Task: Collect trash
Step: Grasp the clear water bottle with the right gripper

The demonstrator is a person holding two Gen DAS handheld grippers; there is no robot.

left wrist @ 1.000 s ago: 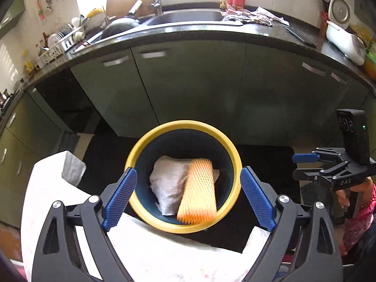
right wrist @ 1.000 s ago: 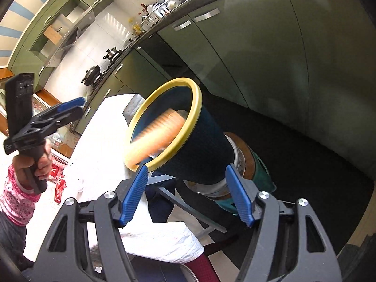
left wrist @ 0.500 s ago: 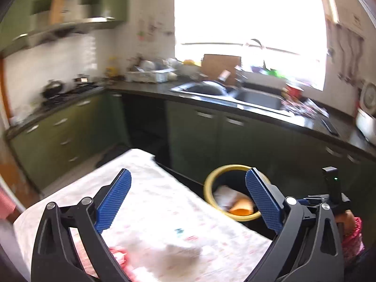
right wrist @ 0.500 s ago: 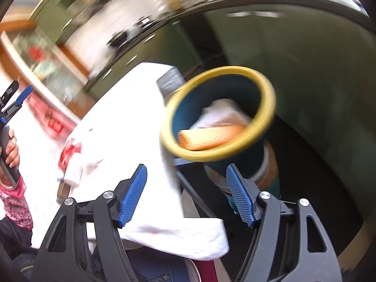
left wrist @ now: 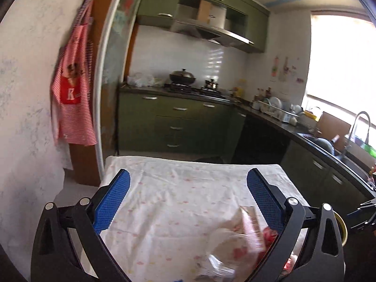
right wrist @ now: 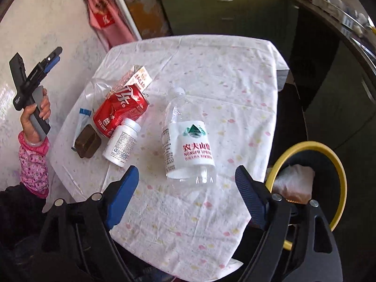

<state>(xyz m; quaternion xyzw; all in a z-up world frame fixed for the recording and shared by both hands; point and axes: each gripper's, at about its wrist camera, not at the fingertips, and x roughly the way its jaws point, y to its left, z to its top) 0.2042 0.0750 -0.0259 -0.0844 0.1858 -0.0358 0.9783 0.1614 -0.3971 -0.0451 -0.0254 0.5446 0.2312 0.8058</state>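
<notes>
- You are in a green-cabinet kitchen, over a small tabletop (right wrist: 211,75) under a white dotted cloth.
- Done so far, by my reading: the yellow-rimmed bin (right wrist: 338,155), just right of your right gripper's (right wrist: 185,192) fingers, already holds one crumpled white paper (right wrist: 293,178) and something orange-brown beneath it, mostly hidden.
- Left on the cloth ahead of the right fingers: one clear water bottle (right wrist: 188,141), lying almost straight in front between them; further left, one red cola can (right wrist: 119,110), one white pill bottle (right wrist: 122,141) touching it, one brown block (right wrist: 88,144), one small carton (right wrist: 138,80) behind the can, one clear wrapper (right wrist: 98,91) and one blue-tipped strip (right wrist: 82,119).
- So roughly seven pieces remain; the job looks less than halfway.
- Your right fingers have just been widening and stand apart with nothing between the pads.
- Your left gripper (left wrist: 188,199) is spread wide too, empty, having just opened further; the wrapper pile sits by its right finger.
- Both hands are free for the next pick.
</notes>
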